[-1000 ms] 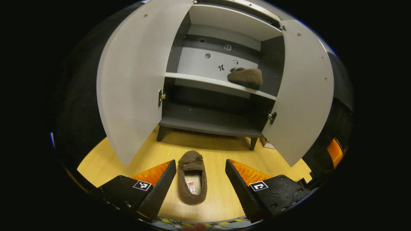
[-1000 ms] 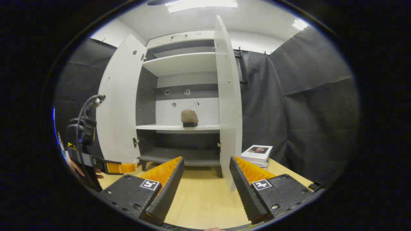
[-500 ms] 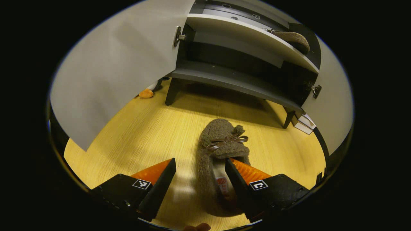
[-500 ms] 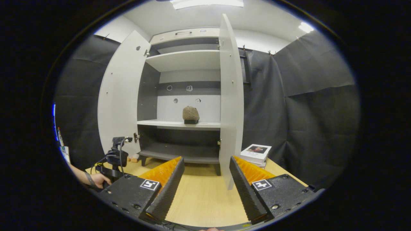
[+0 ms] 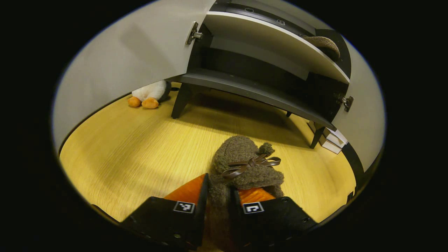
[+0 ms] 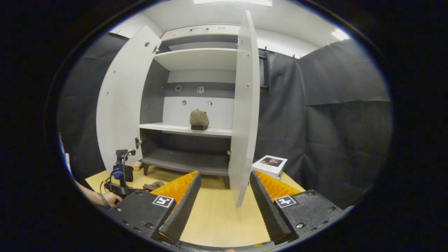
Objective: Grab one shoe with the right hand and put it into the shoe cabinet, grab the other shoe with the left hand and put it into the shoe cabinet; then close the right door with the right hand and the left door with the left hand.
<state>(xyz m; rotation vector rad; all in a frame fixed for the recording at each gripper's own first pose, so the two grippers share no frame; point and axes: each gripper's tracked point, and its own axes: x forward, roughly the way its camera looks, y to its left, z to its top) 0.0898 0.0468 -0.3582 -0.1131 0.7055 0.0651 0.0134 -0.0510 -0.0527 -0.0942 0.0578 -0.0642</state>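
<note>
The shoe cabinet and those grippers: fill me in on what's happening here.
A person is putting fuzzy brown slippers into the open white shoe cabinet. One slipper already sits on the middle shelf. The left gripper is pinching the side wall of the second brown slipper with the ribbon bow, on the wooden floor. The right gripper is open and empty, facing the cabinet's open right door.

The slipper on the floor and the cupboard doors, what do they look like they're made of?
The slipper looks like brown fuzzy fleece or knitted pile: its surface is nubbly and matte, with a shiny ribbon bow, possibly satin or faux leather. The cupboard doors look like smooth, pale grey laminated board, flat and evenly matte with small metal hinges. The floor shows a light wood grain, likely laminate.
</note>
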